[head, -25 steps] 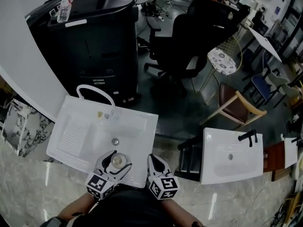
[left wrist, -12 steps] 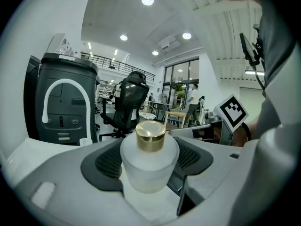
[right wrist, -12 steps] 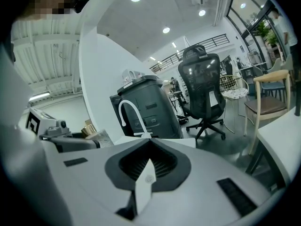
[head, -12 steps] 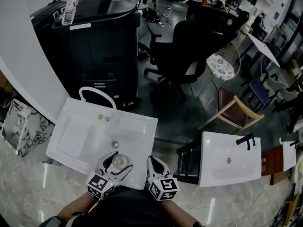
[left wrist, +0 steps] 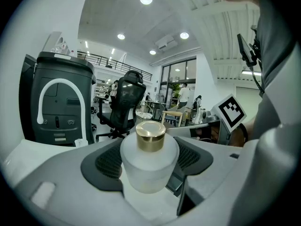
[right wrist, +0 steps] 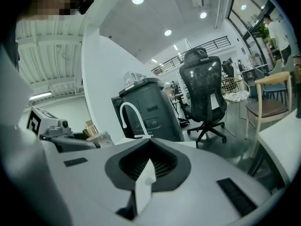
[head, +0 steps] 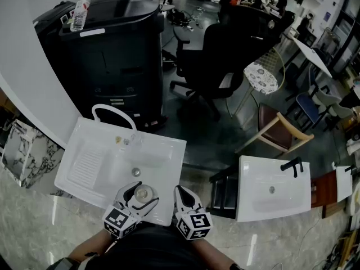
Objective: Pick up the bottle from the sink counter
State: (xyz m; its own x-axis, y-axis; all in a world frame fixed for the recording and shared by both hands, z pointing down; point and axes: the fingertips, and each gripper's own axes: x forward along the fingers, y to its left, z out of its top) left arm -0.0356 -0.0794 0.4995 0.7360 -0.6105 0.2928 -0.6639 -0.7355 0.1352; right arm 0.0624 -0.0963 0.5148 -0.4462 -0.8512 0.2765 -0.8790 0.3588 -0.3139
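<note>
A squat frosted bottle (left wrist: 149, 166) with a gold cap (left wrist: 150, 134) sits between the dark pads of my left gripper (left wrist: 149, 164), which is shut on it. From the head view the bottle (head: 141, 194) and left gripper (head: 138, 197) are over the front edge of the white sink counter (head: 84, 165). Just to its right is my right gripper (head: 184, 197), shut with nothing in it. In the right gripper view the jaws (right wrist: 148, 166) meet, and the bottle (right wrist: 95, 134) shows at the far left.
The sink has a curved white tap (head: 112, 110) at its far edge. Behind it stands a tall black bin (head: 112, 38) with a spray bottle (head: 79, 11) on top. A second white sink (head: 273, 191) lies to the right. Beyond are an office chair (head: 225, 55) and a wooden chair (head: 281, 129).
Only the head view has shifted slightly. Both grippers stay where they were, the left one still shut on the bottle.
</note>
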